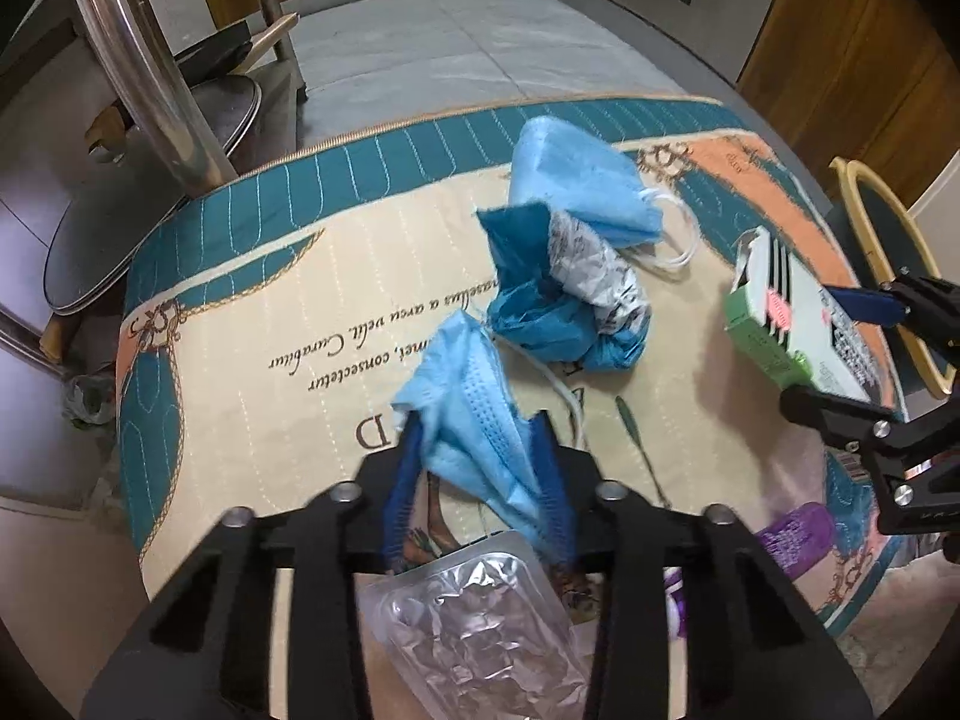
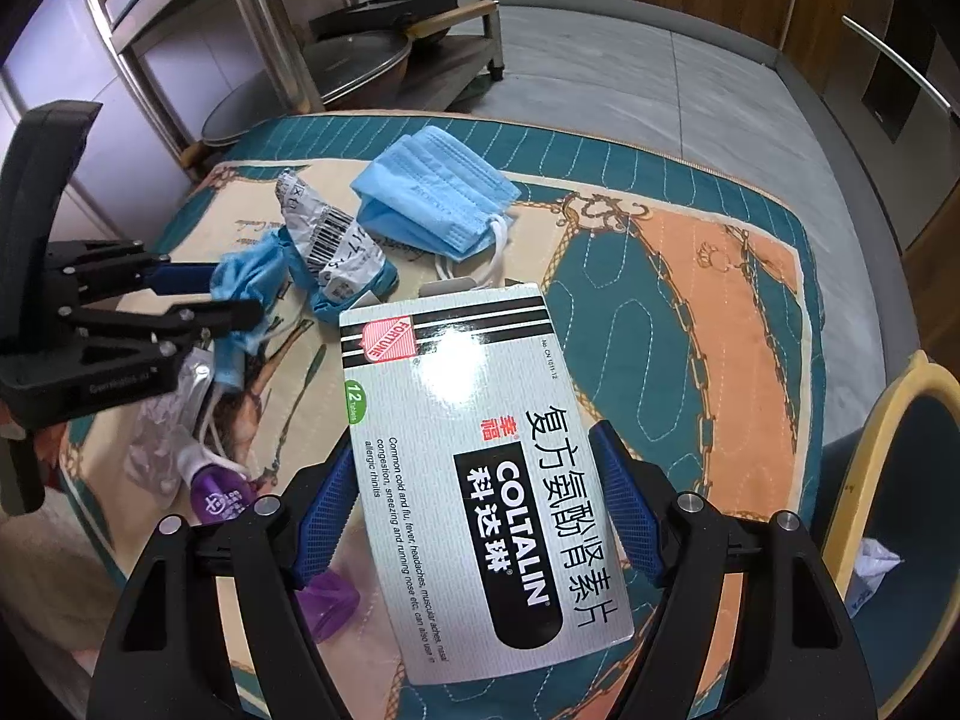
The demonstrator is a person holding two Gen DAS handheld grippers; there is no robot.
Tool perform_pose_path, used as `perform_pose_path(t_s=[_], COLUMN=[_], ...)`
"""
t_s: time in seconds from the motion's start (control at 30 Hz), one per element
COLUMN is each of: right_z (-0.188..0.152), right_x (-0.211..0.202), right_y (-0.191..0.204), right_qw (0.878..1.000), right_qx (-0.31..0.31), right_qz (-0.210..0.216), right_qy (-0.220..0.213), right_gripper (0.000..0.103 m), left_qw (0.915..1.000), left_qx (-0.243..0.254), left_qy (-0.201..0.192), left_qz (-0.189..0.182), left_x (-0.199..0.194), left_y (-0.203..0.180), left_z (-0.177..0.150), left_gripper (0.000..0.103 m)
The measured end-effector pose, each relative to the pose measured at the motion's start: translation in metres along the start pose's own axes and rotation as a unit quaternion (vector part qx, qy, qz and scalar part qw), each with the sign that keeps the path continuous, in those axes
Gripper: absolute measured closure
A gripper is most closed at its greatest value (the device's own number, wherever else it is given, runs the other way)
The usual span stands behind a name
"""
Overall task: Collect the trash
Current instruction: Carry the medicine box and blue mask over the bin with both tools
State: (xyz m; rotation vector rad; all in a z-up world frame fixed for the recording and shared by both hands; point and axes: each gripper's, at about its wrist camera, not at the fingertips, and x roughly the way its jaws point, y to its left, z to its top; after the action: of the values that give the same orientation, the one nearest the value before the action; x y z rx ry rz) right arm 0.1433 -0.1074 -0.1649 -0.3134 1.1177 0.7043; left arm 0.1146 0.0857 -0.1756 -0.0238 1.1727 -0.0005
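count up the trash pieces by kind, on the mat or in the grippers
face masks: 2, one in the left gripper as the held mask, one folded mask on the mat
medicine box: 1, in the right gripper
crumpled blue wrapper: 1
empty blister pack: 1
purple bottle: 1
total: 6

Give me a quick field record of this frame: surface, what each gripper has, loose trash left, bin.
surface: patterned teal and cream mat
left gripper: shut on crumpled blue face mask
right gripper: shut on Coltalin medicine box
loose trash: folded blue face mask; crumpled blue wrapper with barcode label; empty blister pack; purple bottle
bin: yellow-rimmed bin at the mat's right edge, some white paper inside
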Motion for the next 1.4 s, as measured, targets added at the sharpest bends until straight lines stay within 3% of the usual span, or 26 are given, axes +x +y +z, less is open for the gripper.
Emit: perform_pose_path(t_s=[0.07,0.17,0.67,1.03,1.23,1.4], right_z=[0.0,0.0,0.0,-0.018,-0.037,-0.055], right_x=[-0.001,-0.007,-0.095,-0.177,-0.22,-0.24], right_y=[0.001,0.002,0.001,-0.018,-0.042,-0.067], right_qw=[1.0,1.0,0.994,0.977,0.964,0.957], right_qx=[-0.002,-0.001,0.03,0.096,0.135,0.155], right_qz=[-0.002,-0.008,-0.057,-0.087,-0.101,-0.124], right_qy=[-0.002,-0.009,-0.092,-0.167,-0.205,-0.213], right_gripper=[0.027,0.027,0.027,0.027,0.027,0.027], left_qw=[1.0,0.9999,0.9943,0.9857,0.9811,0.9787], left_qx=[0.001,-0.001,-0.011,0.005,0.032,0.061], left_qy=[-0.007,-0.015,-0.102,-0.168,-0.189,-0.191], left_qz=[-0.001,-0.002,0.03,0.002,-0.028,-0.045], left_x=[-0.004,-0.01,-0.083,-0.147,-0.161,-0.159], left_y=[-0.001,-0.002,-0.009,-0.048,-0.087,-0.12], left_z=[0.002,0.005,0.011,0.007,0.009,0.014], left_gripper=[0.081,0.084,0.084,0.084,0.084,0.084])
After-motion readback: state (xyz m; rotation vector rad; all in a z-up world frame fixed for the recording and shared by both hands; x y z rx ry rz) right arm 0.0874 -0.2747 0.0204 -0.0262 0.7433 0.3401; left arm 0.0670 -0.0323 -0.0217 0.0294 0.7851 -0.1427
